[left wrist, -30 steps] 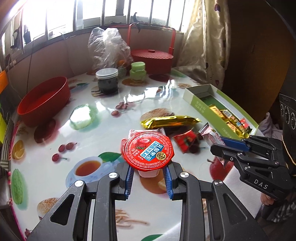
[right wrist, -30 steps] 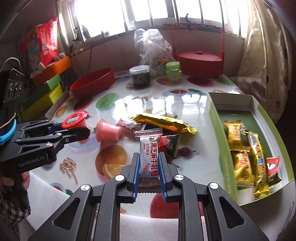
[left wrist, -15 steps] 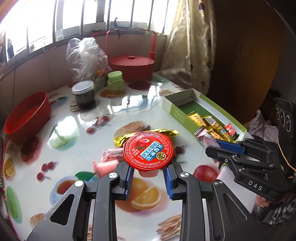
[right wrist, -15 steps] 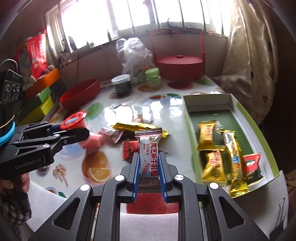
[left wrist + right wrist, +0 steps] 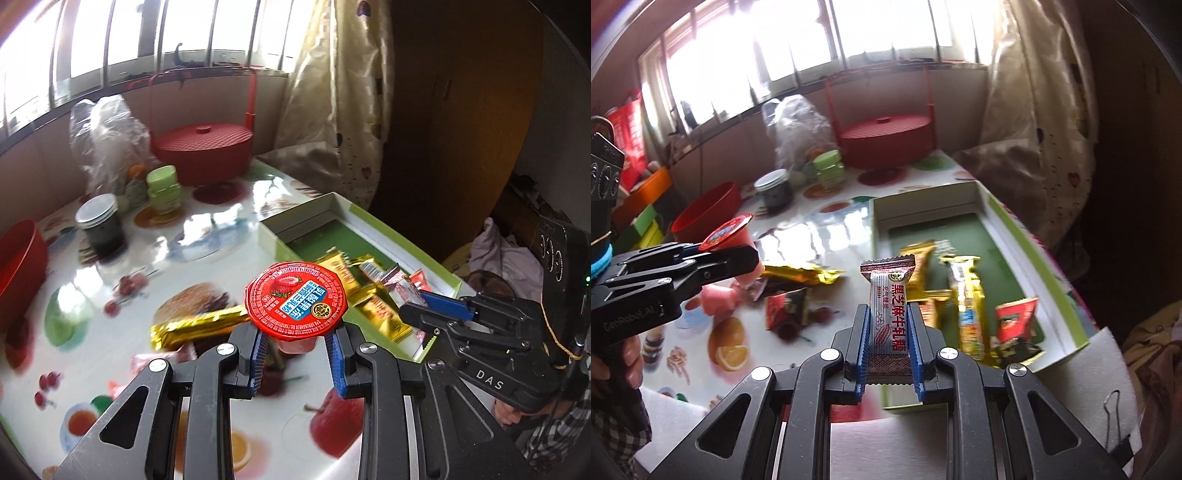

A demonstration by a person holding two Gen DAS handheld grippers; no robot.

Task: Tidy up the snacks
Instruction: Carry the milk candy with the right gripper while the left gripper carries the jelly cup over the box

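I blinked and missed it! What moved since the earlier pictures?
Both grippers swung toward the green box, still carrying their snacks. The left gripper keeps the jelly cup, the right gripper keeps the sesame candy. Everything on the table stayed put.

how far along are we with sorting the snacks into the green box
Partway. Done: several gold bars and a red packet already lie in the green box. In hand: the left gripper holds a red-lidded jelly cup, the right gripper a sesame candy packet. Left: a long gold bar, a pink jelly cup and a dark red packet remain on the table.
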